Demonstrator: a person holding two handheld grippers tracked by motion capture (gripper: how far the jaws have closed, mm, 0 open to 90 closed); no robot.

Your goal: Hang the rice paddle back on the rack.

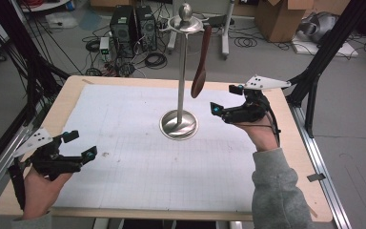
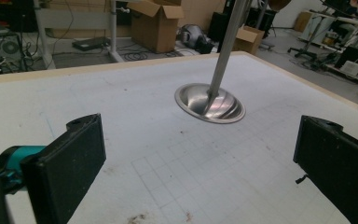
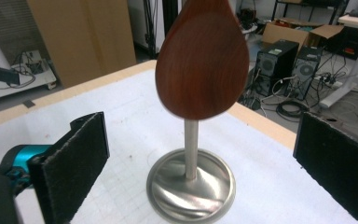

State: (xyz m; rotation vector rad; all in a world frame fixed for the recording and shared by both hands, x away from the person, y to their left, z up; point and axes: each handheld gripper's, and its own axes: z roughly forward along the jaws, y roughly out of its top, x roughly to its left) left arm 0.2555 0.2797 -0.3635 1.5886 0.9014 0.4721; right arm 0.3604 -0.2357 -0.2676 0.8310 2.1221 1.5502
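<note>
A dark wooden spoon [image 1: 200, 64] hangs vertically from a polished steel stand [image 1: 179, 125] mid-table, oval bowl pointing down, smooth and glossy. The right gripper [image 1: 224, 99] hovers just beside it, jaws wide and empty; the left gripper [image 1: 81, 144], also wide, sits well apart.

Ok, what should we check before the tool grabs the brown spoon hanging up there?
1. Right tool open: ok, jaws wide apart.
2. Wooden spoon between the jaws: not ok, it hangs ahead of them, untouched.
3. Spoon hanging from the metal stand: ok, bowl end down.
4. Stand upright on the table: ok.
5. Left tool out of the way: ok, open, near the table's front left.
6. How the spoon hooks on top: cannot tell.
</note>
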